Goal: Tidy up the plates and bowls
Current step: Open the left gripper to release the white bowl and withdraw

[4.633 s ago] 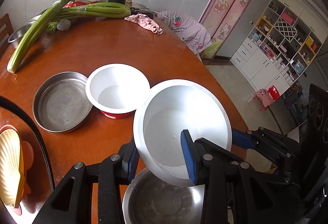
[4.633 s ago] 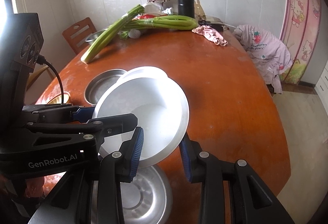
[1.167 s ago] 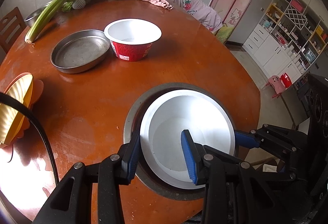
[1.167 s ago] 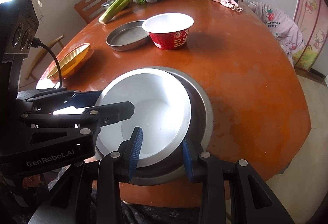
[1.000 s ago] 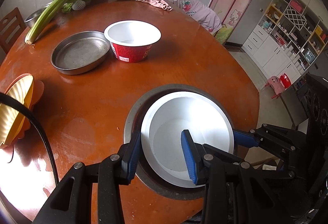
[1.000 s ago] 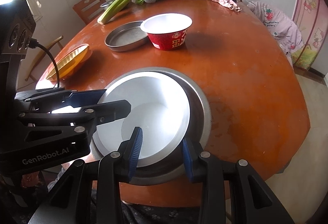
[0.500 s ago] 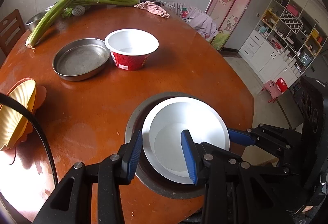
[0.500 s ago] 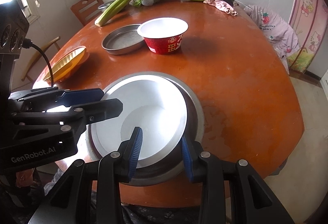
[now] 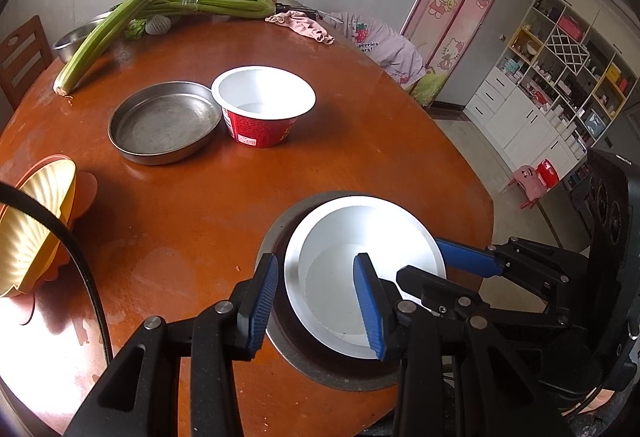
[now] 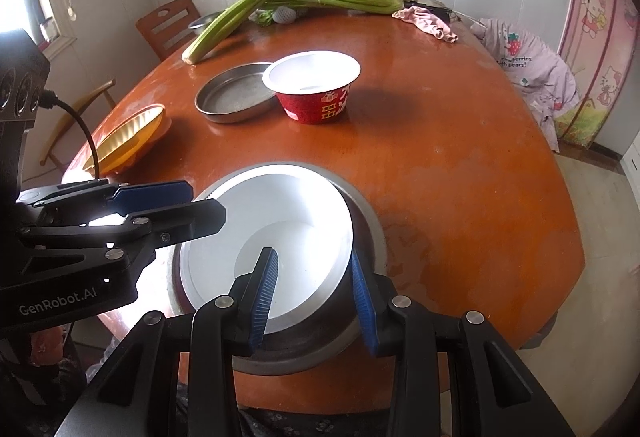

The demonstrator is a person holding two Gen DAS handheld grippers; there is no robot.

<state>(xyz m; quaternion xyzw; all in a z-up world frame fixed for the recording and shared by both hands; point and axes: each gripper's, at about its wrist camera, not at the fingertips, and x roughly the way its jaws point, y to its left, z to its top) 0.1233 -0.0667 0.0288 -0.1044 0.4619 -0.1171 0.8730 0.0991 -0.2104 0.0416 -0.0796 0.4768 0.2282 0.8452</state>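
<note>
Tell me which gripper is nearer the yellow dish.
Left. The left gripper is beside the white bowl, toward the yellow dish; the right gripper is at the bowl's far side.

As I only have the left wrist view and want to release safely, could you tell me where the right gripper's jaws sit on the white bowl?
Observer: The right gripper straddles the white bowl's right rim, one jaw inside and one outside.
Operator: And how does my left gripper look from that side?
Observer: The left gripper reaches in over the opposite rim.
Operator: Is anything standing beside the table near the yellow dish?
Observer: Yes, a wooden armchair stands just past the table edge behind the yellow dish.
</note>
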